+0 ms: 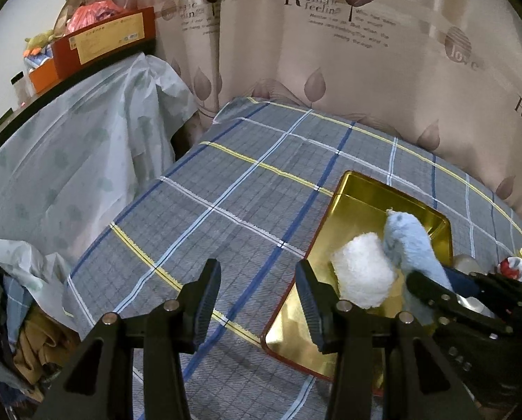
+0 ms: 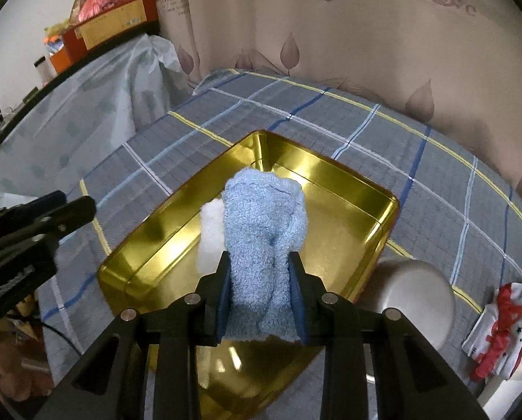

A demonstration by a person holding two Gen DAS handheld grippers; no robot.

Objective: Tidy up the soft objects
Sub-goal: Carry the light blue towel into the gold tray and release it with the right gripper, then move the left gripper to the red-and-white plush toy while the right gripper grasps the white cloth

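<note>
The right gripper (image 2: 259, 290) was clamped on a blue towel (image 2: 264, 231) hanging over the gold tin (image 2: 352, 189), beside the white towel (image 2: 210, 231) already inside; lowering it clear of the rim seemed best, the empty left gripper (image 1: 259, 301) standing apart alongside.

Blue fluffy towel (image 2: 261, 231) hangs beside white roll (image 1: 364, 274) over gold tin (image 2: 348, 189).
</note>
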